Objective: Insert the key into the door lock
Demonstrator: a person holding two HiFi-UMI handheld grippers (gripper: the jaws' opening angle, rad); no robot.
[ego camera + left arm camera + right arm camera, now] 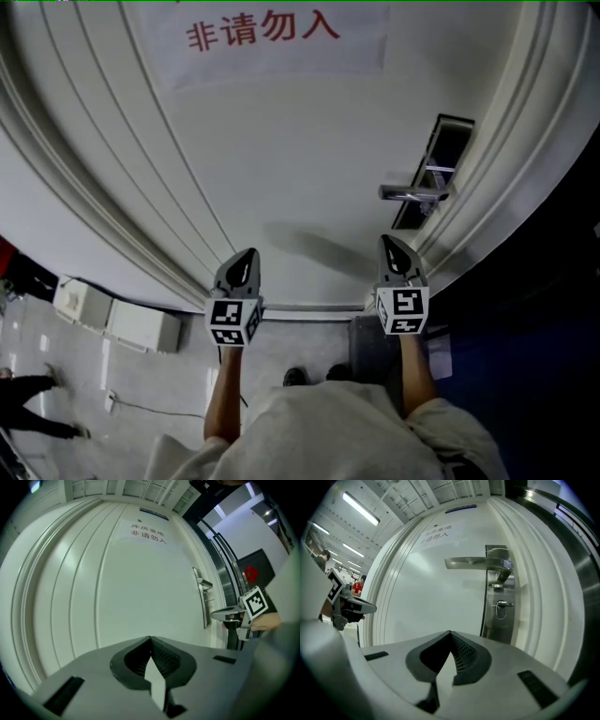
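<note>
A white door (281, 159) fills the view, with a silver lever handle (412, 194) on a metal lock plate (499, 592). In the right gripper view a small key with a ring (501, 607) sticks out of the keyhole below the handle. My right gripper (392, 242) is shut and empty, level, a short way before the door and just below the handle. My left gripper (246, 255) is also shut with nothing in it, further left, facing the plain door panel. Each gripper shows in the other's view: the right gripper (234, 616) and the left gripper (351, 606).
A paper sign with red characters (262, 33) is stuck high on the door. Moulded door frames curve on both sides. White boxes (117, 319) stand on the floor at the left, and a person's legs (28, 403) show further left. Dark space lies right of the frame.
</note>
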